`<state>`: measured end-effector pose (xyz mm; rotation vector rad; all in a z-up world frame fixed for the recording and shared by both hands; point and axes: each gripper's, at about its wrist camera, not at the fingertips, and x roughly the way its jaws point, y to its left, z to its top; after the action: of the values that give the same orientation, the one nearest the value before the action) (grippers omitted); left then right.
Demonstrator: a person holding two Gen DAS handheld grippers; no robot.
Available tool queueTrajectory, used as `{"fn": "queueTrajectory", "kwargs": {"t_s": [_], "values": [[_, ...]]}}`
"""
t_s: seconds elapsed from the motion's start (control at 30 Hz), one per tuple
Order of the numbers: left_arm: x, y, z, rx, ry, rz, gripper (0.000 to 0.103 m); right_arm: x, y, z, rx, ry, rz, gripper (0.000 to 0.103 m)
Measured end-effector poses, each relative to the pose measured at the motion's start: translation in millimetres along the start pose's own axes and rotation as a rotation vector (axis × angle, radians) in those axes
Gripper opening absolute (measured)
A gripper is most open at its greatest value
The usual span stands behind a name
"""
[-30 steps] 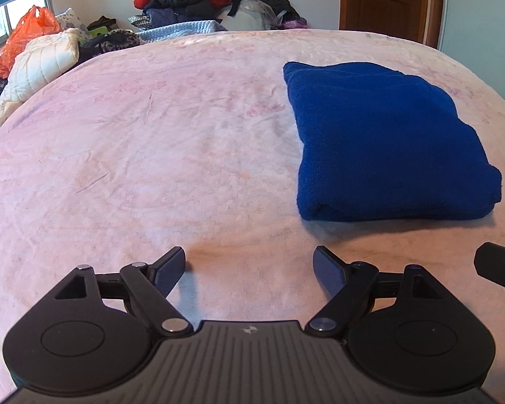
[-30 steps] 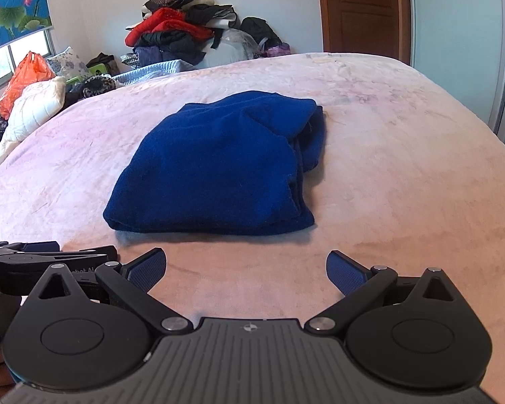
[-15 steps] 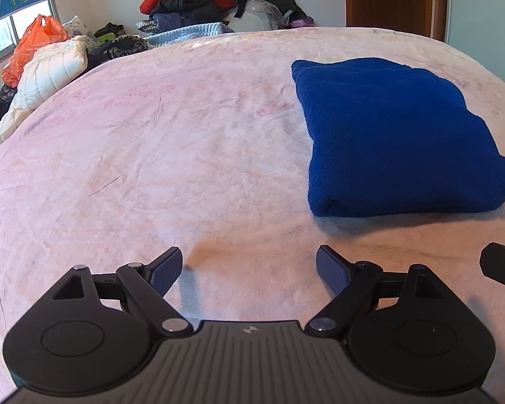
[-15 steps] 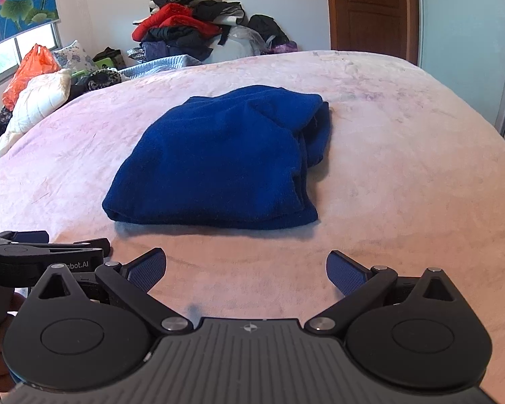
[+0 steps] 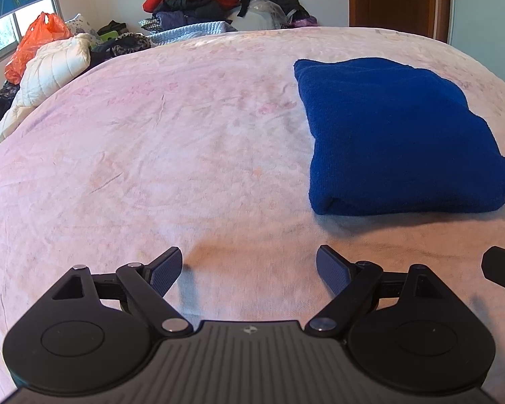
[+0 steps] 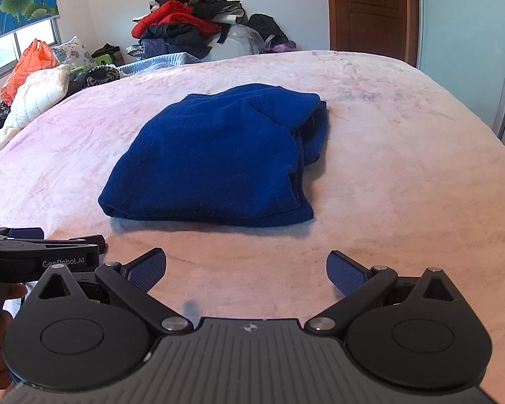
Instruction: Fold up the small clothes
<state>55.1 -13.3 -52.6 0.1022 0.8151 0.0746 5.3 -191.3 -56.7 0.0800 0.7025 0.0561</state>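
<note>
A dark blue garment (image 5: 397,134) lies folded into a thick rectangle on the pink bedspread (image 5: 171,155). In the right wrist view the garment (image 6: 225,161) lies straight ahead, with loose layers showing along its right side. My left gripper (image 5: 249,269) is open and empty, near the bed's front, left of the garment and short of it. My right gripper (image 6: 246,271) is open and empty, a little short of the garment's near edge. The left gripper (image 6: 40,252) also shows at the left edge of the right wrist view.
A pile of clothes (image 6: 192,30) sits at the far end of the bed. A white quilted pillow (image 5: 54,70) and an orange plastic bag (image 5: 37,40) lie at the far left. A wooden door (image 6: 367,10) stands behind the bed on the right.
Both grippers have pulled back slightly and risen, so the folded garment sits a little farther off in both views. The garment itself has not moved. Both stay open.
</note>
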Motion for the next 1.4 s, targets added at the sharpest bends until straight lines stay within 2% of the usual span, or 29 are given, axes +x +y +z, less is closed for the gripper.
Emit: {"fn": "queueTrajectory", "kwargs": {"t_s": [0.3,0.47,1.4], "values": [[1.6,1.9,-0.9,-0.011,0.004,-0.007,0.088,-0.3,-1.8,-0.2,0.003,-0.001,-0.008,0.102],[3.0,2.9,-1.8,-0.014,0.003,0.003,0.093,0.9,-2.4,-0.3,-0.001,0.0,-0.011,0.102],[1.9,2.6,-2.9,0.0,0.003,0.003,0.093,-0.5,1.6,-2.6,-0.007,-0.003,-0.007,0.102]]}}
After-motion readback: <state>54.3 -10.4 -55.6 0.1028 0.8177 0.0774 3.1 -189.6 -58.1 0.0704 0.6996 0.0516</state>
